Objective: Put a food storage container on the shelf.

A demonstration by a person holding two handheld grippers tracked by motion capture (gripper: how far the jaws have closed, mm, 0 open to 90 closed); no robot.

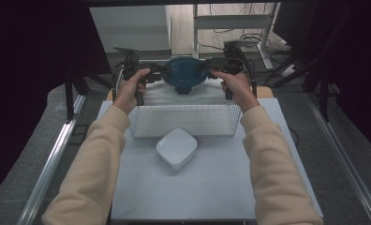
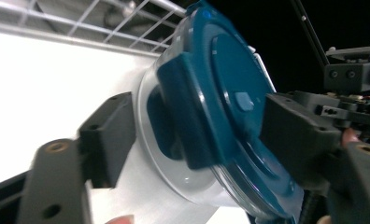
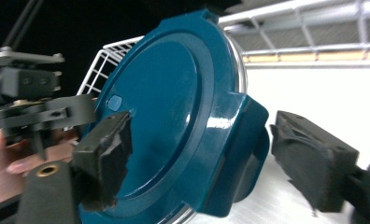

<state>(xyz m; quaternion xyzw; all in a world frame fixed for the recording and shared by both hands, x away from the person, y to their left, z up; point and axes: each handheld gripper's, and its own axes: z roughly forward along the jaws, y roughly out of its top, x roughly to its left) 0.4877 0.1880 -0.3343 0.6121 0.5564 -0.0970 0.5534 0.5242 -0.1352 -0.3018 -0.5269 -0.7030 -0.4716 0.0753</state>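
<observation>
A round clear food container (image 1: 183,86) with a dark teal snap-lock lid (image 1: 183,69) sits at the far end of the white desk (image 1: 211,187), just beyond a white wire basket (image 1: 183,121). The left gripper (image 1: 159,70) reaches in from the container's left side; in the left gripper view its jaws stand apart around the lid's side latch (image 2: 183,116), one jaw beside the clear wall and the other over the lid top, neither pressing on it. The right gripper (image 1: 207,63) comes in from the opposite side; in the right gripper view its jaws are likewise spread, straddling the lid's latch tab (image 3: 241,140) with a gap on each side. Each gripper is held by a hand in a cream sleeve (image 1: 99,154). Nearer the person, a white square lidded box (image 1: 176,147) rests on the desk, just in front of the basket.
</observation>
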